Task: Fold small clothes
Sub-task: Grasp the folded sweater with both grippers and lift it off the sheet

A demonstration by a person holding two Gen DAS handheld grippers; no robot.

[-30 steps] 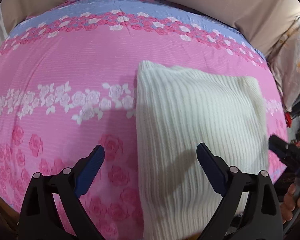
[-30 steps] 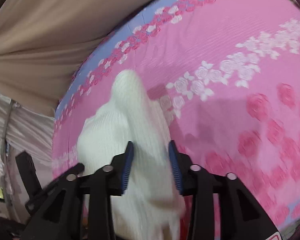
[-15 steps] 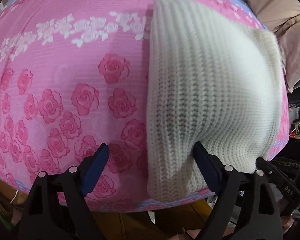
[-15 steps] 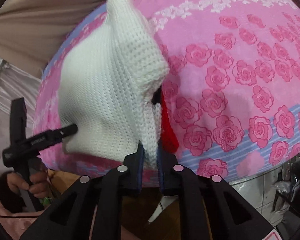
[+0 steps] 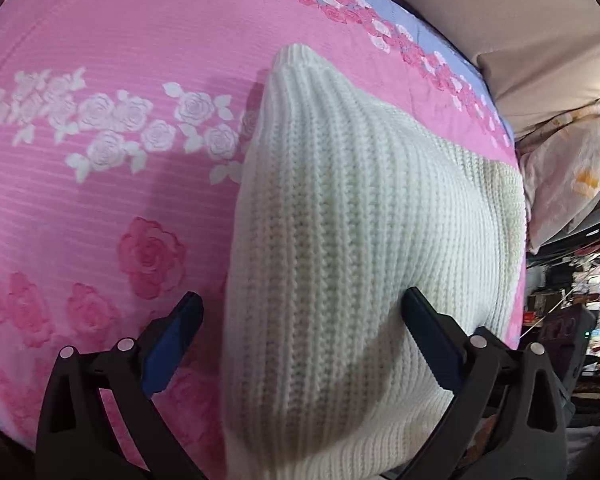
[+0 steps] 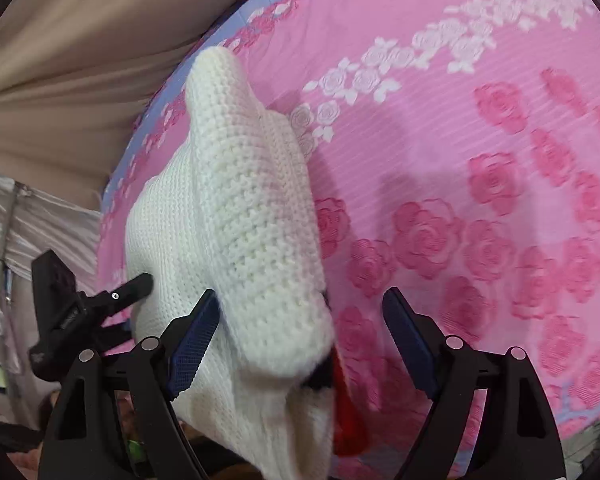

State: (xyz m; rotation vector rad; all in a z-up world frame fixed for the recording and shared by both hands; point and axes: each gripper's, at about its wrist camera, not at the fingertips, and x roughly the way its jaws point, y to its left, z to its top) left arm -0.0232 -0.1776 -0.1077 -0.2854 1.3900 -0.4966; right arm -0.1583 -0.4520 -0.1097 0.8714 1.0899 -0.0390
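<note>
A white knitted garment (image 5: 360,240) lies folded on the pink rose-patterned bed sheet (image 5: 100,180), near the bed's front edge. My left gripper (image 5: 300,336) hovers low over the garment's near left part. Its jaws are opening wide and straddle the knit without pressing on it. In the right wrist view the same garment (image 6: 252,216) bulges up. My right gripper (image 6: 300,336) is over its near end, and its jaws are opening with the knit between them but not pinched. A red piece of fabric (image 6: 350,420) shows under that end. A finger of the left gripper (image 6: 136,284) touches the garment's far side.
Beige cloth (image 5: 500,8) rises behind the bed. A pale floral bundle (image 5: 572,176) and cluttered shelves (image 5: 580,308) stand past the bed's right side. A grey-white curtain (image 6: 16,220) hangs at the left of the right wrist view. The sheet to the garment's left is bare.
The right gripper, shut on the garment's edge half a second ago, has let go and spread wide. The left jaws have widened. Both grippers have sunk closer to the garment.
</note>
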